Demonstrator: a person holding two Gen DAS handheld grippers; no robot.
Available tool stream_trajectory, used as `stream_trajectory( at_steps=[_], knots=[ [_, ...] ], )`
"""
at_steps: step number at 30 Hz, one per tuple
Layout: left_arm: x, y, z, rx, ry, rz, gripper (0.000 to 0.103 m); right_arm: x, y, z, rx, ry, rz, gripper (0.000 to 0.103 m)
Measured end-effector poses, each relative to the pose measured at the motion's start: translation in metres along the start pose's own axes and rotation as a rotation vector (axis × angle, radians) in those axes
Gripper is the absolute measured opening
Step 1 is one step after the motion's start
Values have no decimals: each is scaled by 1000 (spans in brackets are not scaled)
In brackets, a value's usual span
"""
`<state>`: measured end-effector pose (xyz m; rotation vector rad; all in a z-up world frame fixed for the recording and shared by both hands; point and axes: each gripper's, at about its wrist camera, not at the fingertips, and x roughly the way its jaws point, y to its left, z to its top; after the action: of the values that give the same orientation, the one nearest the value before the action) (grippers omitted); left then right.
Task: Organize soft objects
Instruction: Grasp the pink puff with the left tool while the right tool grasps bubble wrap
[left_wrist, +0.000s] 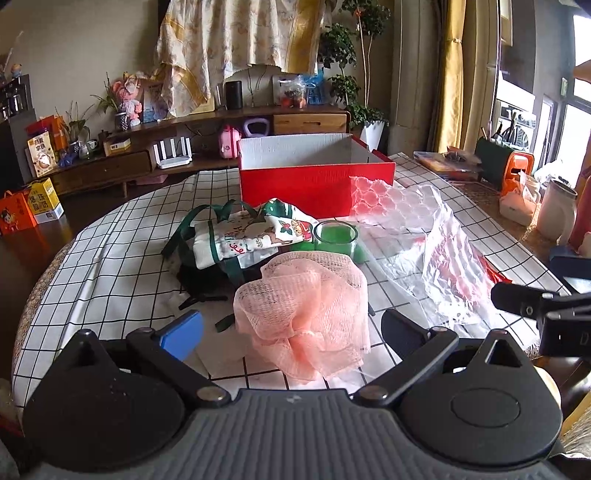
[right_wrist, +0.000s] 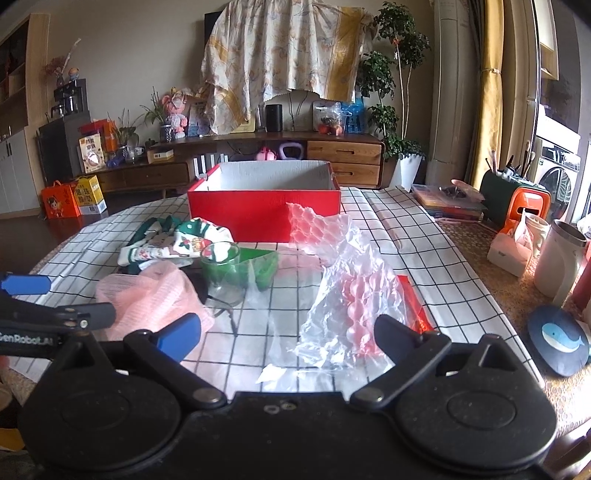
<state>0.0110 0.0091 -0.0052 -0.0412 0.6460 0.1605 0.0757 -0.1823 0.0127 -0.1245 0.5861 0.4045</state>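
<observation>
Closing on the pink mesh bath pouf (left_wrist: 306, 314) looks like our step: in the left wrist view our left tongs (left_wrist: 291, 328) gape wide around it, near on the table (left_wrist: 110, 258). We should pinch deep into its airy, springy ruffles. Beyond sit printed cloth bags (left_wrist: 251, 232) and the red cardboard box (left_wrist: 314, 184).

In the right wrist view our right tongs (right_wrist: 288, 336) stand open, empty, before crinkly bubble wrap (right_wrist: 343, 288).
</observation>
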Motion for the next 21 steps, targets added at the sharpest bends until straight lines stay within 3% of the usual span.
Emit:
stream_trajectory(
  at_steps=[12, 21],
  knots=[
    [39, -9, 11, 64, 47, -13, 103, 58, -32, 25, -11, 30, -45, 97],
    [65, -7, 10, 69, 96, 4, 103, 128, -50, 53, -26, 71, -90, 96]
  ],
)
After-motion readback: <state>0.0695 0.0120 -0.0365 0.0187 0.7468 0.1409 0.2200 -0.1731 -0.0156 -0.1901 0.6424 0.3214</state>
